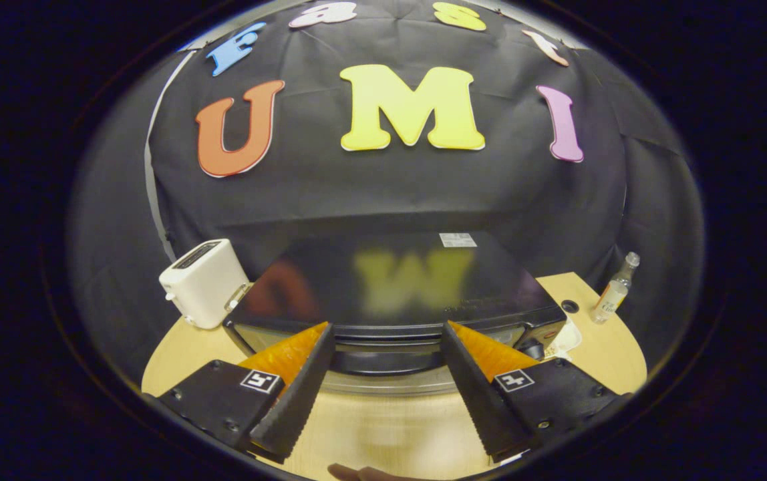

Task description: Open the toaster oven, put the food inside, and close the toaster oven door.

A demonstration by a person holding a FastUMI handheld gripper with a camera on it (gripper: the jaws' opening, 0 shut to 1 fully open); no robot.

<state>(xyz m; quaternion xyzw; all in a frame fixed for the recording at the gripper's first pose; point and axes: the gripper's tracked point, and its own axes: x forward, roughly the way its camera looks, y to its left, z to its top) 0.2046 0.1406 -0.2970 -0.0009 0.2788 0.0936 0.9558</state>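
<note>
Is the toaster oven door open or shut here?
Shut: the toaster oven door handle sits flush against its front, just ahead of the open gripper.

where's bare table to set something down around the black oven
The widest free patch is the light wooden table just in front of the black toaster oven, under and between the open gripper fingers. A smaller patch lies between the oven and the small clear bottle. It is crowded where the white toaster sits against the oven.

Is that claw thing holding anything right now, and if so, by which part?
Nothing is held. The gripper is open, its fingers spread apart just short of the toaster oven handle, with nothing pressed between them.
</note>
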